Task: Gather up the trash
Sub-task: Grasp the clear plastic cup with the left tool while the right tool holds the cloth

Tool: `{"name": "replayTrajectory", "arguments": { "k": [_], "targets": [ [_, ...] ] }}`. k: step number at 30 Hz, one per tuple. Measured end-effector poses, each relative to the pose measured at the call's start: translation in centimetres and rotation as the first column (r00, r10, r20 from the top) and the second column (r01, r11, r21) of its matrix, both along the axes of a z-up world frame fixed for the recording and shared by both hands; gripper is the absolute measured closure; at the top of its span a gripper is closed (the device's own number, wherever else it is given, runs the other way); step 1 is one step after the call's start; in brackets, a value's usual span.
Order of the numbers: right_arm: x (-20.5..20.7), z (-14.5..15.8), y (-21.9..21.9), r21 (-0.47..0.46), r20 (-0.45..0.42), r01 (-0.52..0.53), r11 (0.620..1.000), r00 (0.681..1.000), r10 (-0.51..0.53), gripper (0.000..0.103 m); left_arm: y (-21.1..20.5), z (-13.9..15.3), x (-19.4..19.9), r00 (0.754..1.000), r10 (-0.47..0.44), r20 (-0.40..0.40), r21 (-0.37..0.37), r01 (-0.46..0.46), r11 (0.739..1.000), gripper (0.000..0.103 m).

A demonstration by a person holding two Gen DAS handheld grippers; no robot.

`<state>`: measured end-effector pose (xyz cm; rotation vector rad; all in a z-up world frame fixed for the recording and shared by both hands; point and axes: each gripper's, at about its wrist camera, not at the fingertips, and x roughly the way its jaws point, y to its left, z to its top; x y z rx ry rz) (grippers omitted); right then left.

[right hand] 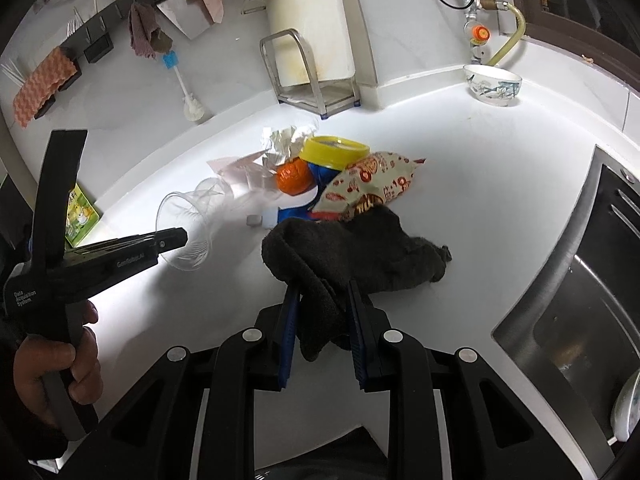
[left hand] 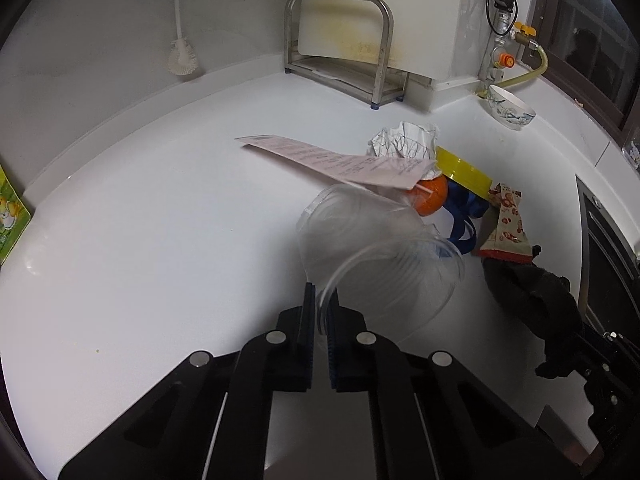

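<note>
A clear plastic cup (left hand: 372, 240) lies on its side on the white counter (left hand: 160, 220), and my left gripper (left hand: 323, 300) is shut on its thin rim. The right wrist view shows that gripper (right hand: 176, 236) from the side at the cup (right hand: 192, 216). My right gripper (right hand: 324, 292) is shut on a dark cloth (right hand: 360, 252) that drapes over its fingers. Behind the cup lies a pile of trash: a long receipt (left hand: 332, 158), crumpled paper (left hand: 404, 140), a yellow lid (left hand: 460, 168), an orange (left hand: 430, 198) and a printed snack wrapper (left hand: 506, 220).
A patterned bowl (left hand: 510, 110) sits at the back right below a gas valve (left hand: 524, 34). A metal rack (left hand: 340, 40) and a bottle brush (left hand: 180, 36) stand against the back wall. A steel sink (right hand: 580, 300) opens at the right; a green carton (left hand: 10, 216) sits far left.
</note>
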<state>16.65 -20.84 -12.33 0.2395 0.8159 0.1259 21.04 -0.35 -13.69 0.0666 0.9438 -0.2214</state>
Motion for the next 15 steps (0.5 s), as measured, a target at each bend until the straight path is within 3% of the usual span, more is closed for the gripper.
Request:
{"name": "replayTrajectory", "arguments": {
  "k": [15],
  "targets": [
    [-2.1, 3.8, 1.0, -0.013, 0.037, -0.007, 1.000, 0.999, 0.008, 0.087, 1.0, 3.0, -2.2, 0.998, -0.040, 0.037, 0.000, 0.040, 0.999, 0.098]
  ]
}}
